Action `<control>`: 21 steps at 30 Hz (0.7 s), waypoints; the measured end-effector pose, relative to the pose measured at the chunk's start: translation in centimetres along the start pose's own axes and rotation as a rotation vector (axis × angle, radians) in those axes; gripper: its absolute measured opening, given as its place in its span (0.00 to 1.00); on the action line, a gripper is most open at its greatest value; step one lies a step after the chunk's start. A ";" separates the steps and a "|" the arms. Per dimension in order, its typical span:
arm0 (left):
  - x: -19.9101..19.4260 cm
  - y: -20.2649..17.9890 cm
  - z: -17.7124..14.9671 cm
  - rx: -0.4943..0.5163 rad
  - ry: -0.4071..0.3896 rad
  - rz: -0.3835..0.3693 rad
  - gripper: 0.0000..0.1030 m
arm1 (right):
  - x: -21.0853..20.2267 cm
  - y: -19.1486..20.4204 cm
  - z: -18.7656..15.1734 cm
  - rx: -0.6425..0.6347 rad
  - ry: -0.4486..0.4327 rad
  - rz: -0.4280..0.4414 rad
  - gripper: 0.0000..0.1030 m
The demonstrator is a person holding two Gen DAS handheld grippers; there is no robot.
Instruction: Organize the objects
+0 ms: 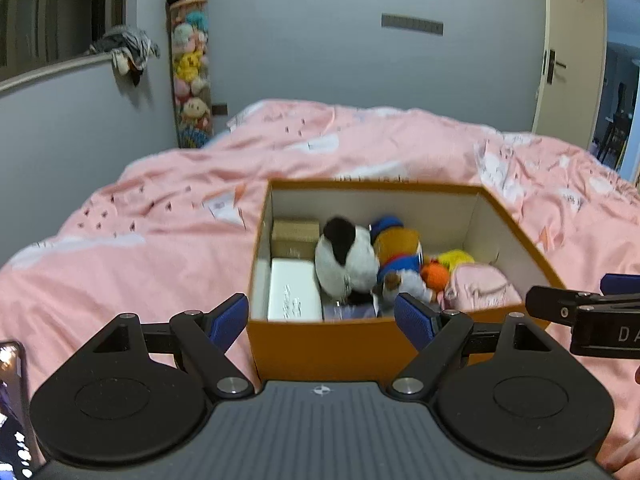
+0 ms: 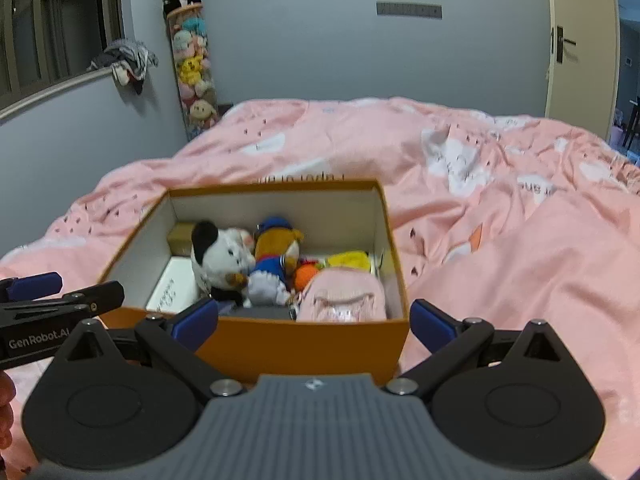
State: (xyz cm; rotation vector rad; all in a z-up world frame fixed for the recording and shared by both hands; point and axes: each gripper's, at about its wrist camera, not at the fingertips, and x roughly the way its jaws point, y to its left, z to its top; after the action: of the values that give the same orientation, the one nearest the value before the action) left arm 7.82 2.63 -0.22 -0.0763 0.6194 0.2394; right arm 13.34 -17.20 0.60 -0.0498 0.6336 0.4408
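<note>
An open orange box (image 1: 320,344) (image 2: 304,340) sits on the pink bed. Inside lie a black-and-white panda plush (image 1: 346,260) (image 2: 220,254), a brown and blue doll (image 1: 400,252) (image 2: 276,256), an orange toy (image 1: 436,274), a yellow toy (image 2: 348,260), a pink pouch (image 1: 478,288) (image 2: 344,298), a white box (image 1: 294,290) and a brown box (image 1: 294,236). My left gripper (image 1: 322,320) is open and empty just before the box's near wall. My right gripper (image 2: 314,320) is open and empty, also at the near wall.
The pink patterned duvet (image 1: 140,240) (image 2: 520,240) covers the whole bed. A tall clear tube of plush toys (image 1: 190,68) stands against the grey wall, with a panda on top. A door (image 2: 580,40) stands at the right. A phone (image 1: 12,408) shows at the far left.
</note>
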 end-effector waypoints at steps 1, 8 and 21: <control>0.2 -0.1 -0.2 0.003 0.013 0.000 0.94 | 0.3 0.0 -0.2 -0.001 0.006 0.004 0.99; 0.8 -0.4 -0.7 0.013 0.047 0.002 0.94 | 1.1 -0.3 -0.6 -0.008 0.016 0.009 0.99; 0.6 -0.9 -0.8 0.047 0.045 -0.036 0.94 | 0.9 -0.2 -0.8 -0.019 0.023 0.034 0.99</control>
State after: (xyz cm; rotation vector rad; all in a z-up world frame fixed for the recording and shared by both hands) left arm 8.07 1.75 -1.24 -0.0472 0.6673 0.1882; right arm 13.65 -17.19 -0.62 -0.0620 0.6536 0.4800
